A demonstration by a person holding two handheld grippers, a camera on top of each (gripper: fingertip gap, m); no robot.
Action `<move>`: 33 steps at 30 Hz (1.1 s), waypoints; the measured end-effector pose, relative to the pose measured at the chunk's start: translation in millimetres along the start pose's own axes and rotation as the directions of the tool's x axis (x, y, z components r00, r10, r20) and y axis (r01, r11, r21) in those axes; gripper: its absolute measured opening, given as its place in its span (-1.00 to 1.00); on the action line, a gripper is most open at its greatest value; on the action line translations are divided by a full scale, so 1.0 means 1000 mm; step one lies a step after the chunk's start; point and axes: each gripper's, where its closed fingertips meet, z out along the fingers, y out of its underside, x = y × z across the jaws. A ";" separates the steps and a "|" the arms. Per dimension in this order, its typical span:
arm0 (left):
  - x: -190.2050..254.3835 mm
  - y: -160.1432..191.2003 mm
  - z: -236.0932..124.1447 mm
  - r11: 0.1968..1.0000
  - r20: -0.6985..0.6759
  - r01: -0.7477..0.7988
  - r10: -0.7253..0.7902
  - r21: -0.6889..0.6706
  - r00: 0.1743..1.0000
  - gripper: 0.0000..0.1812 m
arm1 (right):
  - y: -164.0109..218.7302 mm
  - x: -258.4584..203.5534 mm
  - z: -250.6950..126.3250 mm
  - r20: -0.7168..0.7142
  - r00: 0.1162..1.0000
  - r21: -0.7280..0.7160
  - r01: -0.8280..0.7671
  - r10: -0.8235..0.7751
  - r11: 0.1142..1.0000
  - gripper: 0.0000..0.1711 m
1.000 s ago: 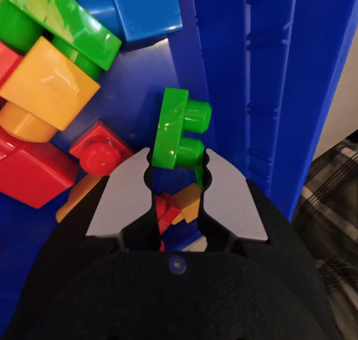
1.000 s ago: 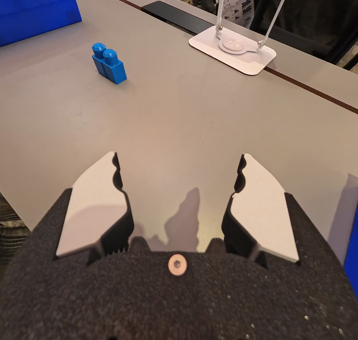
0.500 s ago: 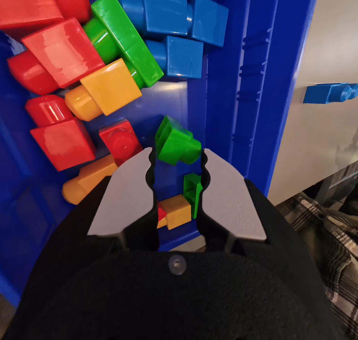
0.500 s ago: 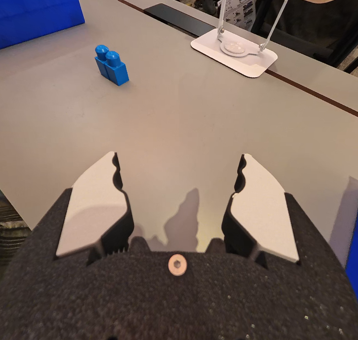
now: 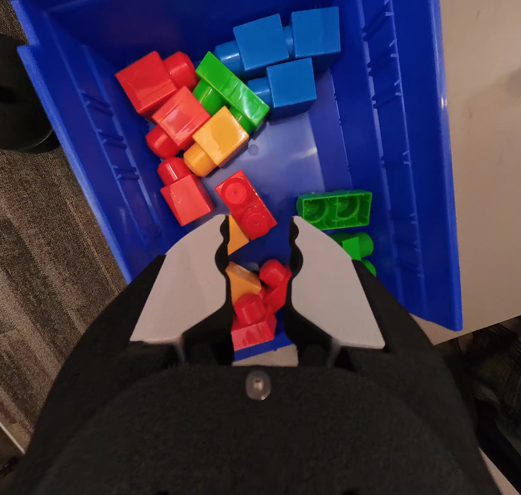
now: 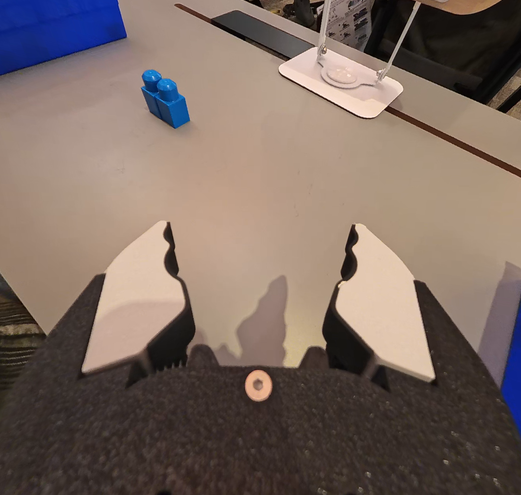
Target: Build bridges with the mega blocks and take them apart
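My left gripper (image 5: pixel 258 222) hovers above the blue bin (image 5: pixel 408 143), its jaws a little apart with nothing between them. A green two-stud block (image 5: pixel 334 209) lies in the bin with its hollow underside up, just right of my fingertips. Loose red (image 5: pixel 245 203), orange (image 5: pixel 218 140), blue (image 5: pixel 290 86) and green (image 5: pixel 231 86) blocks fill the bin. My right gripper (image 6: pixel 260 225) is wide open and empty over the grey table (image 6: pixel 253 157). A blue two-stud block (image 6: pixel 165 99) stands upright on the table, far ahead and left of it.
A white stand base (image 6: pixel 341 81) with thin metal legs sits at the table's far right, beside a dark strip (image 6: pixel 253 31). A blue bin wall (image 6: pixel 56 22) rises at the far left. Carpet (image 5: pixel 42 227) lies left of the bin. One gripper's finger ends stand about 65 centimetres off the other's. From my right tips it is roughly 25 centimetres to the blue two-stud block (image 6: pixel 165 99); from my left, 40 centimetres.
The green block has left my left gripper and lies hollow side up in the bin. The left gripper has pulled up and back, showing the whole bin. The right gripper barely moved.
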 end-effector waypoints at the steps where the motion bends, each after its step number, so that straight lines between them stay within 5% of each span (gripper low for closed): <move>1: -0.001 0.002 -0.002 1.000 -0.001 0.005 -0.005 0.000 1.000 -0.56 | 0.000 0.000 0.000 0.001 1.000 -0.001 0.001 -0.001 1.000 0.34; 9: 0.015 0.010 0.012 0.980 -0.146 0.192 -0.199 -0.060 0.969 -0.66 | 0.000 -0.003 0.004 0.013 1.000 -0.003 0.004 -0.004 1.000 0.34; 16: 0.005 0.010 0.025 0.934 -0.068 0.307 -0.324 -0.181 0.944 -0.35 | 0.003 0.001 0.000 0.006 1.000 0.007 -0.008 0.008 1.000 0.34; 27: 0.007 0.011 0.043 0.871 -0.074 0.388 -0.428 -0.302 0.901 -0.64 | 0.012 0.008 -0.005 0.014 0.999 0.022 -0.030 0.030 0.999 0.34; 33: 0.002 0.006 0.040 0.872 -0.010 0.376 -0.399 -0.312 0.917 -0.53 | 0.018 0.014 -0.011 0.003 0.999 0.026 -0.046 0.046 0.999 0.34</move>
